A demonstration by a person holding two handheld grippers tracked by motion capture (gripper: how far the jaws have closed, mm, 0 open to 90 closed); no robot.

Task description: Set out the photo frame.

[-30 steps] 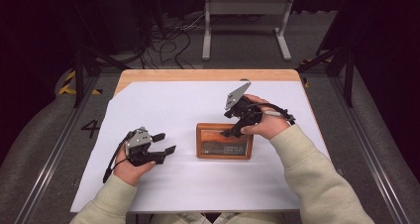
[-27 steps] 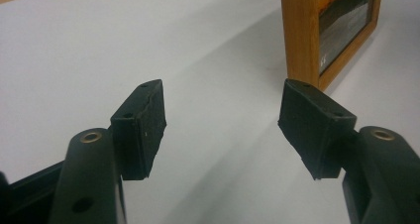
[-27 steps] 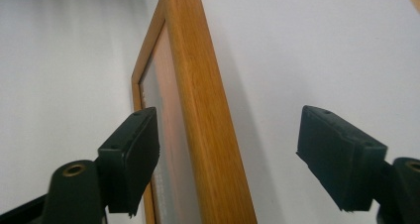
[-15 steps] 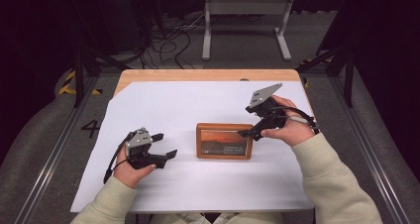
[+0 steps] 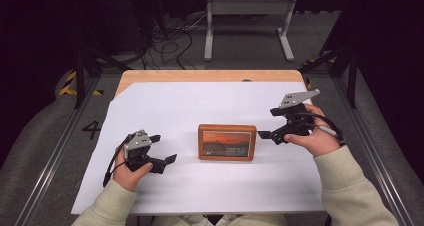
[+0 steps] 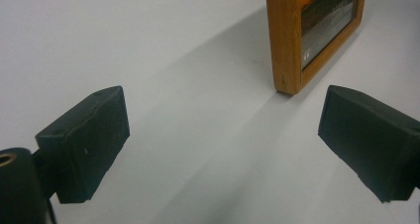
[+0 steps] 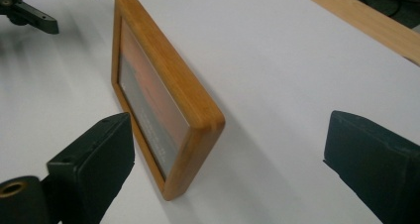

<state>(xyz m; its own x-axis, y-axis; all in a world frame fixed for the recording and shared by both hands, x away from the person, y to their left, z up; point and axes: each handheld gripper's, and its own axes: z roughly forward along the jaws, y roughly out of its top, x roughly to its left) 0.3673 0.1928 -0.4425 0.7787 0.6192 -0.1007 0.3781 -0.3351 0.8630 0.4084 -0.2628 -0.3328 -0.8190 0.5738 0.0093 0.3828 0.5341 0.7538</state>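
Note:
A wooden picture frame (image 5: pixel 227 142) with an orange sunset print stands on its long edge mid-table, print facing the person. My left gripper (image 5: pixel 165 147) rests on the sheet to the frame's left, a short gap away. Its jaws have just been opening and now stand wide with nothing between them. In the left gripper view (image 6: pixel 225 120) the frame's end (image 6: pixel 285 40) is ahead. My right gripper (image 5: pixel 267 122) hovers just off the frame's right end, jaws also just opened wide, touching nothing. The right gripper view (image 7: pixel 233 149) shows the frame (image 7: pixel 163 80) close ahead.
A white sheet (image 5: pixel 210 106) covers the wooden table (image 5: pixel 200 76), whose bare strip shows at the far edge. Cables (image 5: pixel 170 33) and a metal stand (image 5: pixel 250 16) lie on the floor beyond. The left gripper (image 7: pixel 29 13) shows far off in the right gripper view.
The right hand has drawn away to the right from the frame's upper right corner, its jaws spreading. The left jaws have spread wider in place. The frame has stayed put.

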